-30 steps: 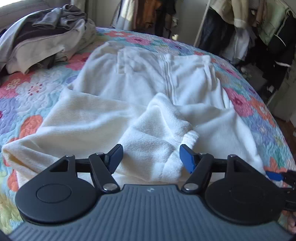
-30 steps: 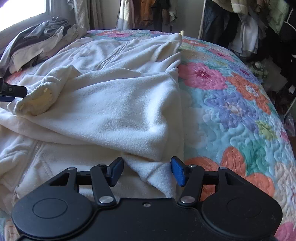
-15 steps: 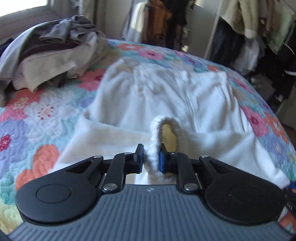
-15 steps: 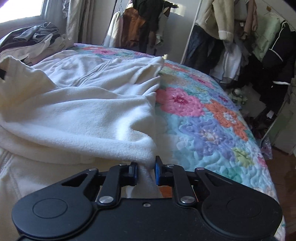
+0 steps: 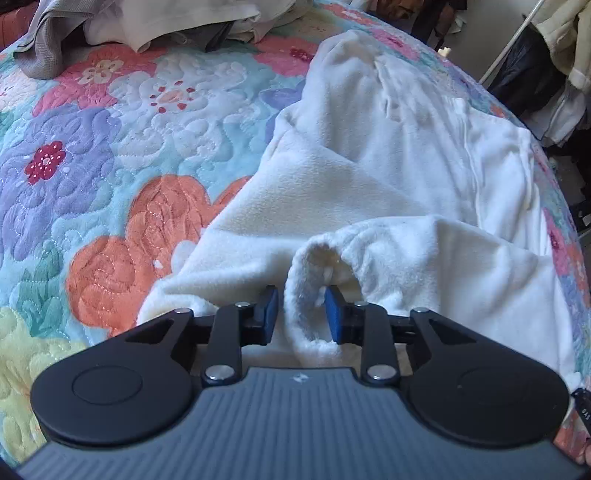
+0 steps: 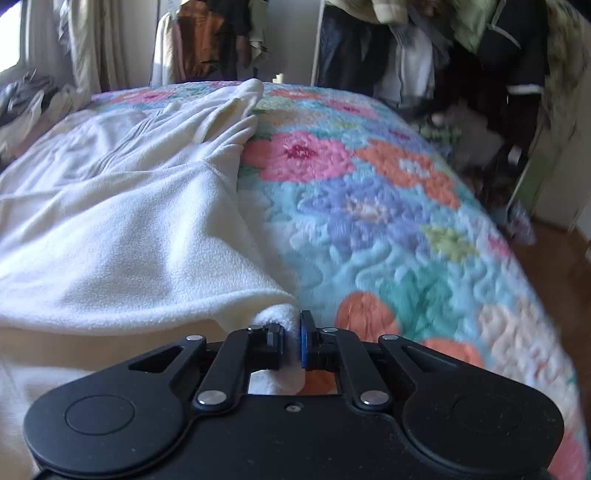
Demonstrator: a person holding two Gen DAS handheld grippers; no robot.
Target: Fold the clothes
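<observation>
A cream fleece zip jacket [image 5: 388, 162] lies spread on a floral quilt [image 5: 110, 177]. My left gripper [image 5: 300, 314] is part open, with the jacket's sleeve cuff [image 5: 306, 280] standing between its blue pads and no longer pinched. In the right wrist view the same jacket [image 6: 129, 206] covers the left half of the bed. My right gripper [image 6: 291, 341] is shut on a fold of the jacket's edge [image 6: 282, 321], close above the quilt [image 6: 388, 229].
A heap of grey and beige clothes [image 5: 129, 26] sits at the bed's far left corner. Hanging garments on a rack [image 6: 424, 48] stand beyond the bed's right side, with the wooden floor [image 6: 546, 266] below.
The left gripper had closed on the sleeve cuff, carried it left, and has now opened around it. The right gripper closed on the jacket's edge and stays shut, moved forward.
</observation>
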